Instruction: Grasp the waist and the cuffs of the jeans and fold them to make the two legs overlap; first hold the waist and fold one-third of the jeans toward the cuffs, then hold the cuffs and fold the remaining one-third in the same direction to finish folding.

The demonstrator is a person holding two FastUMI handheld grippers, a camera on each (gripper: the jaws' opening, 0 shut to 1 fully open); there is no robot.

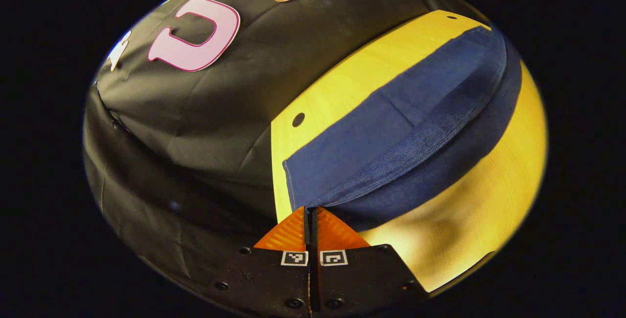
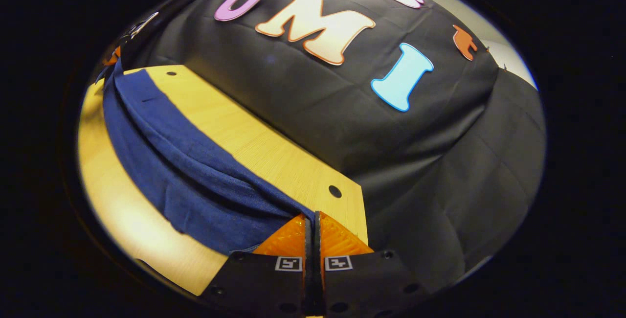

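Note:
Dark blue jeans (image 1: 391, 127) stretch across the light wooden table (image 1: 352, 78), one layer lifted and draped over the layer below. In the left gripper view my left gripper (image 1: 311, 209) is shut on the near edge of the jeans at one end, and the cloth rises from its tips. In the right gripper view the jeans (image 2: 190, 181) run away to the left, and my right gripper (image 2: 311, 215) is shut on their edge at the other end. The far gripper is a small shape (image 2: 113, 56) at the jeans' distant end.
The booth's black cloth wall (image 2: 342, 112) stands just behind the table's far edge. The table has small round holes (image 1: 298, 120) near its corners, one (image 2: 335, 191) close to my right gripper. Bare wood (image 1: 489, 200) lies on the near side of the jeans.

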